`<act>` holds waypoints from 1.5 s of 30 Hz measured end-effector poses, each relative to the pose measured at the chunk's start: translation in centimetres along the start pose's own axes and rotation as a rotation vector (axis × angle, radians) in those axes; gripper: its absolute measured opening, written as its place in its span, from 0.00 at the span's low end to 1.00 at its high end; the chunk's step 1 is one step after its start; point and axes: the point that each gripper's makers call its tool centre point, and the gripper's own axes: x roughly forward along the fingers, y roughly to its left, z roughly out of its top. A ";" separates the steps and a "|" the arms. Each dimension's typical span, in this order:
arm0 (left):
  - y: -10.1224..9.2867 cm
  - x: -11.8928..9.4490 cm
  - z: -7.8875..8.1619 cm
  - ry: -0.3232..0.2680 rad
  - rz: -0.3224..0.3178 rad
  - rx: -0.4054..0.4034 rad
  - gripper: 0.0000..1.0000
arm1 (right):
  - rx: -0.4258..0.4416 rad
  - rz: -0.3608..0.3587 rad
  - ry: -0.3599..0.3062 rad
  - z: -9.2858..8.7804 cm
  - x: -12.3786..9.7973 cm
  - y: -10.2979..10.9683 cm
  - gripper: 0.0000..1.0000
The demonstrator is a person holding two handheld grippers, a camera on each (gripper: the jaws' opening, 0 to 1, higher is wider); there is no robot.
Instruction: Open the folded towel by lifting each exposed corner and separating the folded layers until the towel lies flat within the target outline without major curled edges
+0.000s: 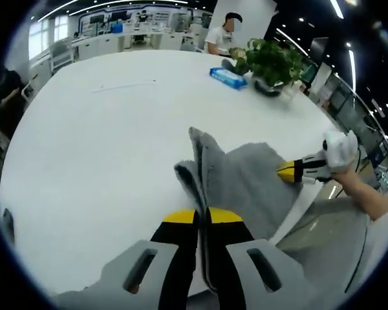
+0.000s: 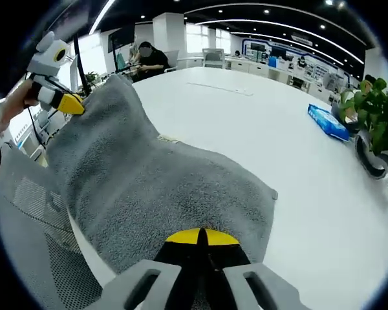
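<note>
The grey towel point(image 1: 246, 181) lies partly on the white table point(image 1: 103, 142) near its edge, held between both grippers. My left gripper point(image 1: 202, 216) is shut on one towel edge, which rises as a ridge straight ahead of the jaws. In the right gripper view that gripper point(image 2: 74, 103) holds a corner of the towel point(image 2: 149, 187) raised at the upper left. My right gripper point(image 2: 202, 237) is shut on the near hem. From the left gripper view it point(image 1: 286, 172) comes in from the right, gripped by a white-gloved hand point(image 1: 341, 150).
A blue packet point(image 1: 227, 77) point(image 2: 328, 121) and a potted plant point(image 1: 271, 64) point(image 2: 375, 123) sit at the far side of the table. A faint thin line point(image 1: 123, 85) marks the tabletop. A grey mesh chair point(image 2: 32, 219) stands off the table edge. People sit beyond point(image 1: 220, 32).
</note>
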 end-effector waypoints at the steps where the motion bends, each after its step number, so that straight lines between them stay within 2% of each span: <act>1: 0.5 0.2 -0.6 0.008 0.005 -0.018 0.04 | -0.002 0.000 -0.001 0.0 0.0 0.0 0.00; 5: 1.8 0.9 -1.9 0.025 0.017 -0.061 0.04 | -0.006 -0.002 -0.003 0.0 0.0 0.0 0.00; 9: 2.4 1.6 -2.7 0.035 0.026 -0.075 0.04 | -0.006 -0.001 -0.005 0.0 0.0 0.0 0.00; 16: 3.9 3.2 -4.4 0.088 0.052 -0.095 0.04 | -0.009 -0.001 -0.007 0.0 0.1 0.0 0.00; 18: 4.2 3.6 -5.0 0.115 0.070 -0.085 0.05 | -0.013 -0.001 -0.007 0.0 0.1 0.0 0.00; 21: 4.3 4.2 -5.6 0.146 0.096 -0.023 0.05 | -0.020 -0.003 -0.007 0.1 0.1 0.0 0.00; 27: 4.5 4.5 -5.6 0.152 0.114 -0.003 0.05 | -0.031 -0.010 -0.006 0.0 0.1 0.0 0.00; 31: 4.5 4.5 -5.6 0.142 0.110 0.030 0.06 | -0.053 -0.012 -0.007 0.1 0.1 0.0 0.00; 34: 4.5 4.2 -5.4 0.124 0.109 0.052 0.07 | -0.002 -0.002 -0.018 0.3 -0.1 0.0 0.00; 35: 4.6 3.9 -5.0 0.101 0.116 0.068 0.09 | 0.057 0.007 -0.032 0.6 -0.4 0.1 0.00; 36: 4.7 3.6 -4.7 0.076 0.122 0.075 0.09 | 0.074 0.017 -0.053 1.1 -0.6 0.2 0.00; 38: 4.6 2.9 -3.7 0.016 0.123 0.079 0.11 | 0.080 0.023 -0.091 1.8 -1.0 0.3 0.06; 40: 4.3 2.2 -2.6 -0.030 0.124 0.067 0.12 | 0.057 0.029 -0.102 2.1 -1.3 0.8 0.06; 42: 3.4 2.0 -1.2 -0.082 0.114 0.111 0.12 | 0.007 0.061 -0.108 2.5 -1.1 2.1 0.05; 43: 2.4 2.2 -0.8 -0.092 0.084 0.153 0.12 | -0.003 0.092 -0.100 2.4 -1.0 3.0 0.05; 45: 0.9 2.9 -0.7 -0.085 0.051 0.182 0.12 | -0.016 0.151 -0.081 2.3 -0.7 4.7 0.04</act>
